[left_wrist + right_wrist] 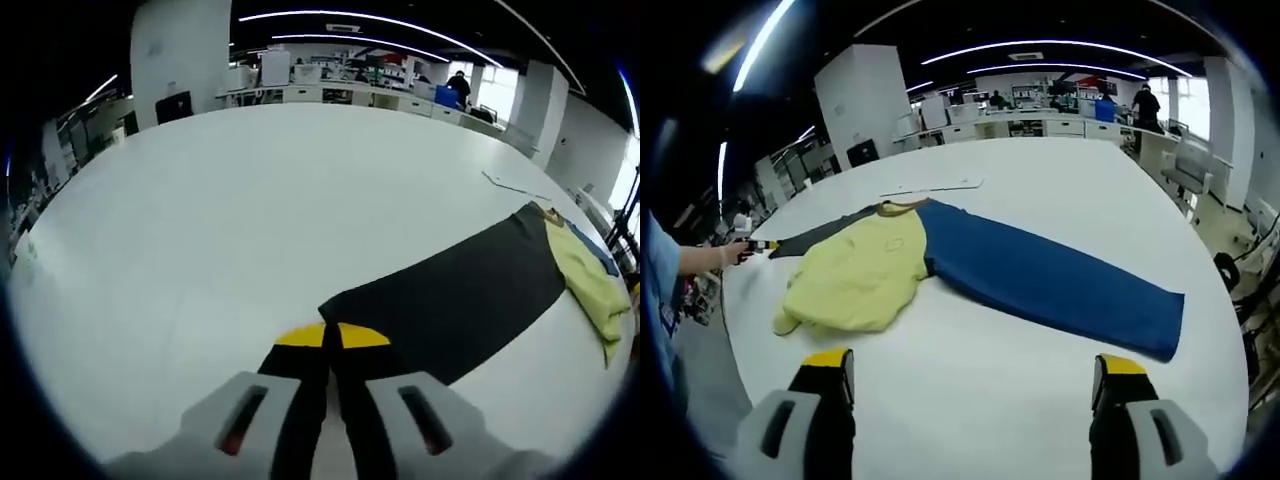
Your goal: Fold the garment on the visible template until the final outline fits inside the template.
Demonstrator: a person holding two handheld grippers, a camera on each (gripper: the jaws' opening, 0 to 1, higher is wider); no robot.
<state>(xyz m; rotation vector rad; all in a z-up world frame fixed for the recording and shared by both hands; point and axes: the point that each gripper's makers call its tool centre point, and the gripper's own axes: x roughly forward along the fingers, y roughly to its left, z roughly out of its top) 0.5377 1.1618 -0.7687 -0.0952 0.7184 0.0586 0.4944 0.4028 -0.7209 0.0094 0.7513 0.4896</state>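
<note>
Left claw: the left claw (331, 345) has its yellow-tipped jaws pressed together at the end of the dark sleeve (455, 300); cloth between them cannot be made out for certain, though the tips sit right at the sleeve's edge.
Left claw from the other side: in the right gripper view it shows small at the far left (762, 245), held by a person's hand (732, 253), at the tip of the dark sleeve (825, 235).
Garment: a long-sleeved top lies flat on the white surface (250, 200), with a yellow body (855, 275), one dark sleeve and one blue sleeve (1050, 280).
Dark sleeve: stretched out straight from the yellow body (590, 280) toward the left claw.
Yellow body: bunched a little at the lower hem, collar toward the far side of the surface (1060, 180).
Blue sleeve: spread out flat and wide, running away from the body to the right in the right gripper view.
Right claw: the right claw (975, 385) has its jaws wide apart, holding nothing, above bare surface near the garment.
Background: an open office with desks and ceiling light strips.
</note>
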